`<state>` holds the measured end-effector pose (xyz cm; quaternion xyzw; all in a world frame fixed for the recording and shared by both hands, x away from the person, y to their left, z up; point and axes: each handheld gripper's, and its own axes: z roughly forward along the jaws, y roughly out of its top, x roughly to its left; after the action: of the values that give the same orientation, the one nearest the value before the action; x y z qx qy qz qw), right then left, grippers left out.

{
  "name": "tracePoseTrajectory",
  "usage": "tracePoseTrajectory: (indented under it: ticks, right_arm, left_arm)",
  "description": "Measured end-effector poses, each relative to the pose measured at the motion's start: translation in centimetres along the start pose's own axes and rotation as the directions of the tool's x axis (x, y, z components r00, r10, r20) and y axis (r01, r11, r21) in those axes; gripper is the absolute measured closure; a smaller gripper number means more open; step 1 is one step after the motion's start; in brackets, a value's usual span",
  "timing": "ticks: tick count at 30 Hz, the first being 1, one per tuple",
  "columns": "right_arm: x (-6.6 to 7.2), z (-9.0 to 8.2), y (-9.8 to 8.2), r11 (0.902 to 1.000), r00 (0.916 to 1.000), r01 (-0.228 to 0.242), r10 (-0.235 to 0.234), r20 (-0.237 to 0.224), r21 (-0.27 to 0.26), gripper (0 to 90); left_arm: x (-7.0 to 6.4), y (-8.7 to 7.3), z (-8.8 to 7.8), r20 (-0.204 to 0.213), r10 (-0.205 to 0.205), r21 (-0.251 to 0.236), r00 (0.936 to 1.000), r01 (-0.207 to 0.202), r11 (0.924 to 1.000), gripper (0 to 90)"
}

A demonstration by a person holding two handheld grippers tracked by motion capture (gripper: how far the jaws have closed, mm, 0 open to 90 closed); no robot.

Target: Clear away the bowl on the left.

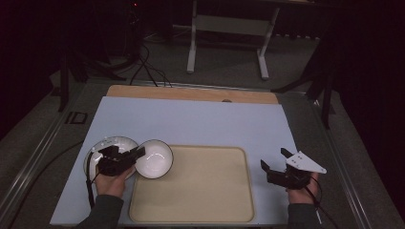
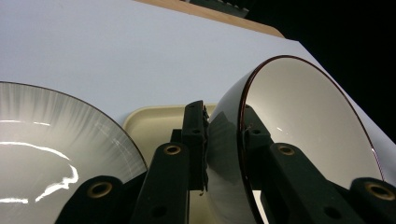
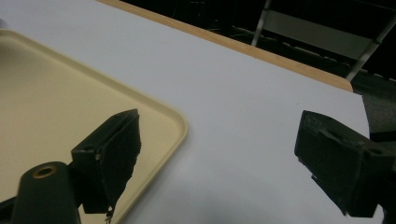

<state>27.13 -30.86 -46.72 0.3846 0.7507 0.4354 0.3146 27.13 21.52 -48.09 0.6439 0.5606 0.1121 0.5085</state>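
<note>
The left gripper [image 1: 136, 155] pinches the rim of the stiff, glossy, breakable bowl [image 1: 155, 160] at the tray's [image 1: 191, 212] corner, while the right gripper [image 1: 277, 160] stands spread beside the tray.

Dim room, grey floor [image 1: 224, 67], white table frame [image 1: 229, 24]

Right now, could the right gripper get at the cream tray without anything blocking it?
Probably yes. The right gripper hovers with open jaws just past the tray's right edge, and only bare table lies between them. The bowl clamped in the left gripper is at the tray's far left corner, out of the way.
</note>
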Motion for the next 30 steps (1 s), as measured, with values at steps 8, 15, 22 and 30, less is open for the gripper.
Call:
tracePoseTrajectory:
  ticks: [8, 15, 22, 30]
  right_arm:
    - [0.0, 0.0, 0.0, 1.0, 1.0, -0.001, 0.001, -0.001, 0.002, 14.0]
    - [0.0, 0.0, 0.0, 1.0, 1.0, 0.001, -0.001, 0.0, 0.001, 14.0]
    - [0.0, 0.0, 0.0, 1.0, 1.0, 0.001, -0.001, 0.001, 0.0, 14.0]
    - [0.0, 0.0, 0.0, 1.0, 1.0, 0.001, -0.001, 0.001, 0.0, 14.0]
  left_arm:
    - [-0.3, -0.1, 0.6, 0.004, 0.005, 0.017, 1.0, -0.005, 0.9998, 78.0]
    - [-0.9, -0.2, 1.1, 0.019, 0.012, 0.025, 0.9997, -0.013, 0.9996, 77.9]
    - [-1.3, -0.4, 1.5, 0.036, 0.019, 0.034, 0.9992, -0.02, 0.9992, 77.9]
    - [-1.8, -0.5, 2.1, 0.053, 0.026, 0.042, 0.9982, -0.029, 0.9987, 77.9]
